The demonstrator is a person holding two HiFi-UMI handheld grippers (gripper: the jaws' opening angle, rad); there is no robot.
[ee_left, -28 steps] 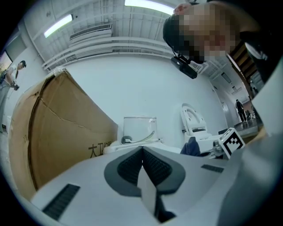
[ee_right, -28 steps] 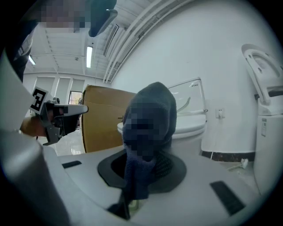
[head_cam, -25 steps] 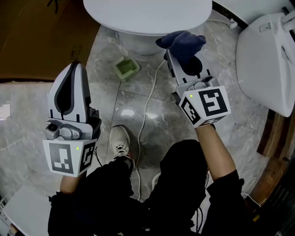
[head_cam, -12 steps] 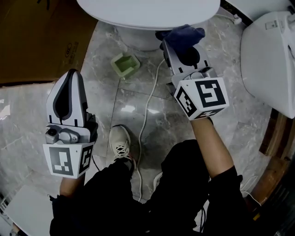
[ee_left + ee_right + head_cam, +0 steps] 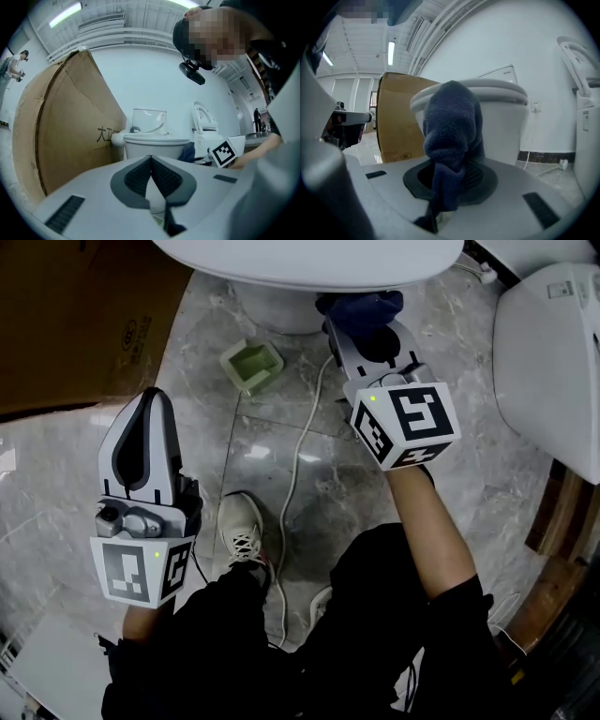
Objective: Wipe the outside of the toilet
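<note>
Contact point: cloth (image 5: 361, 307) by the toilet (image 5: 300, 259) rim, top centre.
Right gripper (image 5: 349, 334) clamps the cloth; best to press it flat and sweep steadily. Left gripper (image 5: 155, 401), jaws together and empty, hangs lower left.

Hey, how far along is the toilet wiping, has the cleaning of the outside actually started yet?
Done: the dark blue cloth is clamped in the right gripper. In hand: that gripper holds the cloth close to the toilet bowl, just under the rim; whether it touches cannot be told. Left: the wiping of the outside itself. The left gripper is shut and empty, held back over the floor.
</note>
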